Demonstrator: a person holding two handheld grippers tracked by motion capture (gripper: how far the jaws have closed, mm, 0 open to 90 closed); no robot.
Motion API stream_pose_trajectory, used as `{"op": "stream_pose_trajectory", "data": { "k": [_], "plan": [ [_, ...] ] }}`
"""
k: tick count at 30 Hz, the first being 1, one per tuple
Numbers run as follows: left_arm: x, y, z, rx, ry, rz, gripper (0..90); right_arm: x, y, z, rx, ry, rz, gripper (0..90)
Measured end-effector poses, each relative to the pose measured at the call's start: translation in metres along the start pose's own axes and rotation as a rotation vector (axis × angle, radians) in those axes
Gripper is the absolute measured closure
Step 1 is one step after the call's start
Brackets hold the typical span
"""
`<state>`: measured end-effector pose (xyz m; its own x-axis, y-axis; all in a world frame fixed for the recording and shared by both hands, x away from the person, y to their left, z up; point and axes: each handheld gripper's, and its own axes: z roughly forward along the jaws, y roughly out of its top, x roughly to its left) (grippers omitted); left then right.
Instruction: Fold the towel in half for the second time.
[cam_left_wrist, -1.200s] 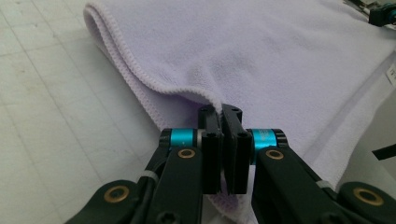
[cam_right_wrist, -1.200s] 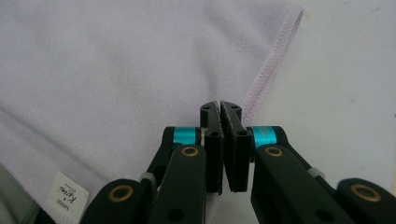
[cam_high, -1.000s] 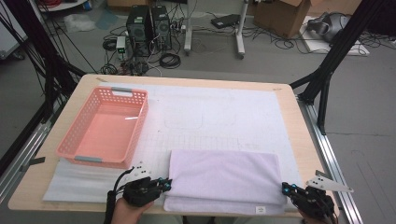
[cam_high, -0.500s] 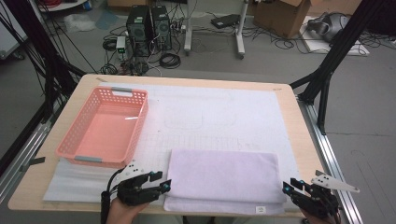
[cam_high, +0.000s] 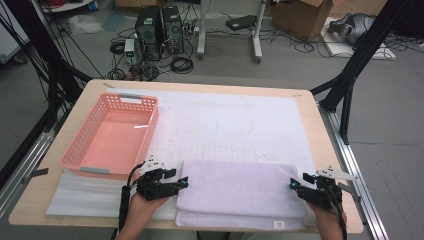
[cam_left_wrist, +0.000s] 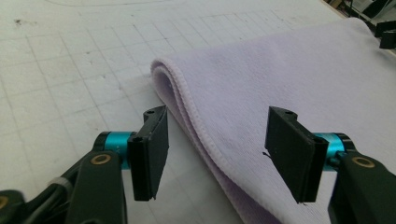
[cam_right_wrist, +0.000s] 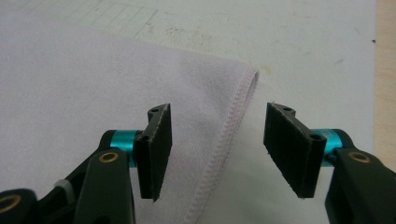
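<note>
on the table's near edge the lilac towel lies folded once; left gripper and right gripper jaws, just opened, straddle its ends, gripping nothing; further folds likely remain.

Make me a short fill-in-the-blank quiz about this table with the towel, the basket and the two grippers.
1. The folded towel is pale ____.
2. The pink basket holds ____.
3. The jaws of the left gripper and the right gripper stand ____, pressing on nothing.
4. The basket sits nearer the ____ gripper.

Missing words: purple; nothing; open; left
</note>
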<state>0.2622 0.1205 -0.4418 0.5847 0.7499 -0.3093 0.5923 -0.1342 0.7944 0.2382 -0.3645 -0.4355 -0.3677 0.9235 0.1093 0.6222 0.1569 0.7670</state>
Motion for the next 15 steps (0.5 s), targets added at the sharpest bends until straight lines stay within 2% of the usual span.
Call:
{"op": "stream_pose_trajectory", "data": {
  "k": [3,6,9,11,12,13,15],
  "plan": [
    [0.005,0.004,0.007,0.012,0.005,0.001,38.3,-0.003,0.003,0.007,0.015,0.018,0.008,39.3],
    [0.011,0.008,0.014,0.02,0.001,0.001,35.0,-0.004,0.006,0.014,0.036,0.04,-0.019,35.5],
    [0.013,0.013,0.024,0.035,0.021,0.004,34.0,-0.004,0.007,0.02,0.064,0.05,-0.037,31.4],
    [0.013,0.014,0.029,0.055,0.016,0.029,34.2,-0.004,0.007,0.024,0.078,0.054,-0.033,29.7],
    [0.012,0.014,0.032,0.065,0.01,0.042,34.2,-0.003,0.007,0.024,0.079,0.049,-0.049,29.6],
    [0.01,0.015,0.034,0.066,0.012,0.061,33.4,-0.002,0.007,0.024,0.082,0.045,-0.06,29.8],
    [0.006,0.016,0.037,0.076,0.028,0.084,37.7,-0.002,0.008,0.024,0.089,0.041,-0.066,33.1]
  ]
}}
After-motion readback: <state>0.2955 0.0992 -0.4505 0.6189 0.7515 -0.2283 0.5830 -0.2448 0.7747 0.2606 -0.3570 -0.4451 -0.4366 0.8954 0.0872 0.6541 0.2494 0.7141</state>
